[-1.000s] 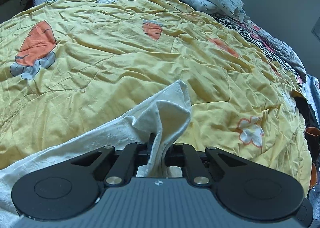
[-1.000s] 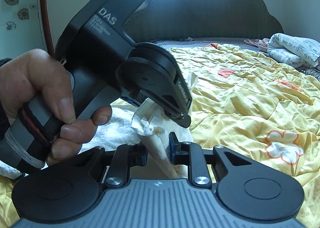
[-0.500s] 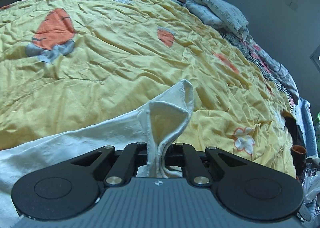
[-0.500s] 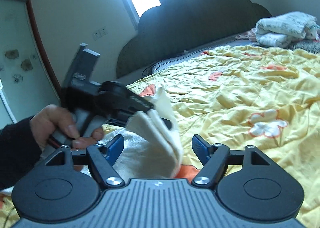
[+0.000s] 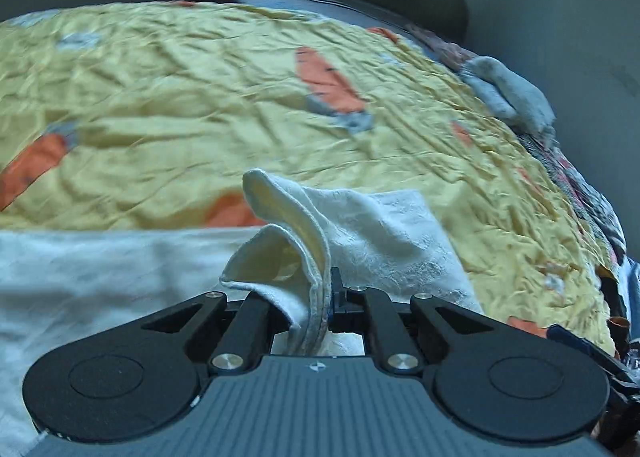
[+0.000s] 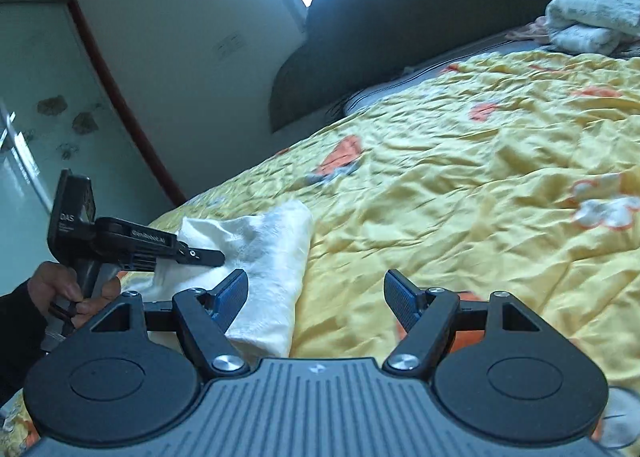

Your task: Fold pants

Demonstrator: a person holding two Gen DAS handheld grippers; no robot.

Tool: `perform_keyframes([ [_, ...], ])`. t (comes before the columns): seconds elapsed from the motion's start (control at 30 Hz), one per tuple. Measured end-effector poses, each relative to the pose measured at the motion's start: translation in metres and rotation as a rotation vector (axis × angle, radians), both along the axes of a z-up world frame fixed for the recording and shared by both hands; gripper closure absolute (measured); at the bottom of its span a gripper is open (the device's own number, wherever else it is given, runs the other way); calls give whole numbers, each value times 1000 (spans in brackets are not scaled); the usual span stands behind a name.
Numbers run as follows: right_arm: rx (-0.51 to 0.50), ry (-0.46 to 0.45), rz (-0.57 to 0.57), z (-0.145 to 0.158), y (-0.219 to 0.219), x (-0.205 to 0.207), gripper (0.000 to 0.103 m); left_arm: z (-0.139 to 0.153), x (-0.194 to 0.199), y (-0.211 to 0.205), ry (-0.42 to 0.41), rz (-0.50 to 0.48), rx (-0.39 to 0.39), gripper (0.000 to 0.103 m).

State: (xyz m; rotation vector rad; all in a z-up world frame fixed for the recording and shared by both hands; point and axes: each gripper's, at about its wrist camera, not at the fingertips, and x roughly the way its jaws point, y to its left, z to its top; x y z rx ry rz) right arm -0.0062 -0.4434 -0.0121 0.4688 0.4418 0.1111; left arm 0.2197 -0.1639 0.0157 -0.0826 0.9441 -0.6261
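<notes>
The cream-white textured cotton pants (image 6: 276, 257), pinched by the closed left gripper (image 5: 326, 297), are seen at ten o'clock from the open, empty right gripper (image 6: 316, 293).

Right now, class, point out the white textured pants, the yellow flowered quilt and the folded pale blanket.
white textured pants (image 5: 384, 233), left wrist view, folded top layer.
yellow flowered quilt (image 6: 460, 193), right wrist view, bare middle.
folded pale blanket (image 6: 592, 21), right wrist view, top fold.

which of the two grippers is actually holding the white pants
The left gripper: its jaws pinch the white pants. The right gripper stands open, empty.
</notes>
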Motion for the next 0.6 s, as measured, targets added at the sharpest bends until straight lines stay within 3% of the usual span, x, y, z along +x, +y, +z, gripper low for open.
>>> perform_keyframes([
  [0.2,-43,-8,90,13,36,10,28,14,-12,55,-25,68,-46,93],
  [0.47,-83,17,190,21,76,30,28,5,-14,102,8,139,-33,93],
  [0.57,-101,37,219,19,88,36,28,-16,-4,116,112,146,-53,89],
  [0.6,-96,42,229,18,92,38,28,-21,-3,123,129,156,-91,80],
])
